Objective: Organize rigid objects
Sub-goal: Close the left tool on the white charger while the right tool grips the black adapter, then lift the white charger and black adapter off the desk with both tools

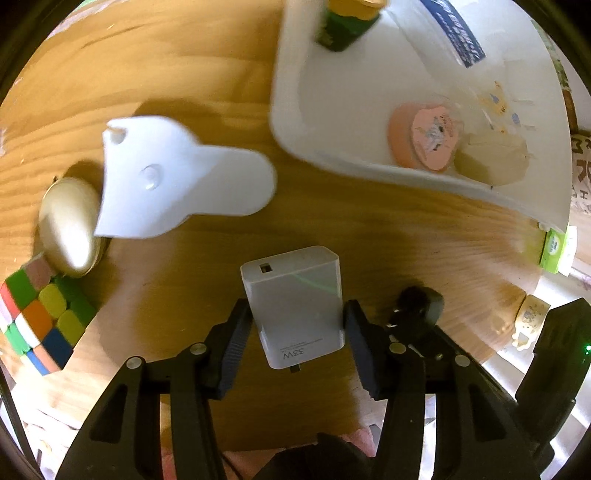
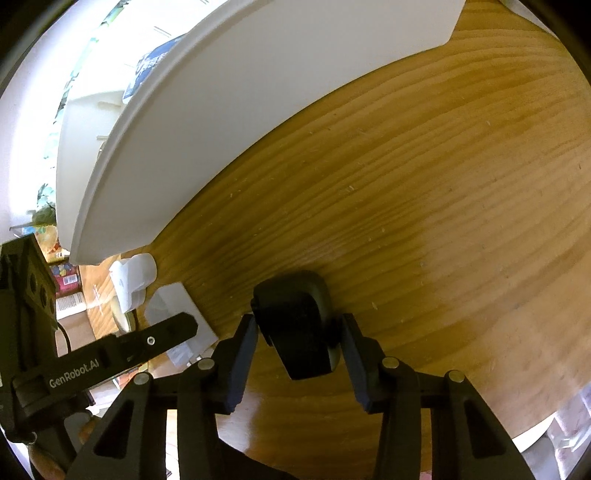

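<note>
A white 33W charger block (image 1: 295, 306) sits between the fingers of my left gripper (image 1: 297, 332), whose jaws press its two sides just above the wooden table (image 1: 388, 236). The same charger (image 2: 173, 306) and the left gripper show at the left of the right wrist view. My right gripper (image 2: 299, 332) is shut on a small black rounded device (image 2: 295, 328) that rests on the table (image 2: 424, 221). That device (image 1: 419, 301) is also visible beside the left gripper's right finger. A white tray (image 1: 291, 122) lies ahead; its outer wall (image 2: 221, 129) fills the upper left of the right wrist view.
On the table to the left lie a flat white plastic piece (image 1: 177, 177), a gold egg-shaped object (image 1: 66, 225) and a colour puzzle cube (image 1: 40, 321). The tray holds a green and yellow box (image 1: 343, 26), a pink round item (image 1: 424, 140) and a beige lump (image 1: 491, 158). The table's near edge is close below both grippers.
</note>
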`<state>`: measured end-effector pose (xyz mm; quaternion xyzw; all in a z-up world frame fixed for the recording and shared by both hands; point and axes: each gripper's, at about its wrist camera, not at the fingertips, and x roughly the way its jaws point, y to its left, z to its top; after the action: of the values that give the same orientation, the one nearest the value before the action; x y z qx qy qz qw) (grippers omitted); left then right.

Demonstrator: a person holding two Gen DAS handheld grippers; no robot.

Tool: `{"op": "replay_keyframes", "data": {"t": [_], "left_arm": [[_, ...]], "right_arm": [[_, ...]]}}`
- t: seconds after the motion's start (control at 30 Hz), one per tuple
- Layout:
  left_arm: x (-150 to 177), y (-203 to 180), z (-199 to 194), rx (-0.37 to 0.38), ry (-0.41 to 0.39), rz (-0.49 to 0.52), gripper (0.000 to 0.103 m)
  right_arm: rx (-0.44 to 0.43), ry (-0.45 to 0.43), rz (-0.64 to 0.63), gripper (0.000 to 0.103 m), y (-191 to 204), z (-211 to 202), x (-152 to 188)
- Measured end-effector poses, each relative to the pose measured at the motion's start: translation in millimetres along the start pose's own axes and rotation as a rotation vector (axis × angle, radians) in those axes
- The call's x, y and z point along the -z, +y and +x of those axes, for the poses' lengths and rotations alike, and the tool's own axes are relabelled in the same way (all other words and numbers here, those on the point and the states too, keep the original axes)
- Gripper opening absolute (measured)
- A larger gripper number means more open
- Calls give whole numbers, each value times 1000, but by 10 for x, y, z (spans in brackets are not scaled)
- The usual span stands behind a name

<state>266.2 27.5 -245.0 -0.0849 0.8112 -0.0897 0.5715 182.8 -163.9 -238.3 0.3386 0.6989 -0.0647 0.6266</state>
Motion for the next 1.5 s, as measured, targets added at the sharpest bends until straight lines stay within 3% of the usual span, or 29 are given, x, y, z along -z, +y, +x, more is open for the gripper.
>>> {"op": "replay_keyframes", "data": {"t": [0.33, 0.67, 1.1, 1.5], "left_arm": [[208, 134, -51, -8, -19, -18, 54], [400, 203, -152, -17, -41, 27, 54], [699, 280, -267, -33, -77, 119, 54], [827, 141, -470, -87, -151, 234, 54]], "right_arm": [[4, -59, -56, 43, 45, -2, 102], [-34, -107, -40, 42, 0, 16, 245], [-62, -155, -14, 42, -65, -49, 534], [-64, -298, -39, 42, -12, -447, 743]]}}
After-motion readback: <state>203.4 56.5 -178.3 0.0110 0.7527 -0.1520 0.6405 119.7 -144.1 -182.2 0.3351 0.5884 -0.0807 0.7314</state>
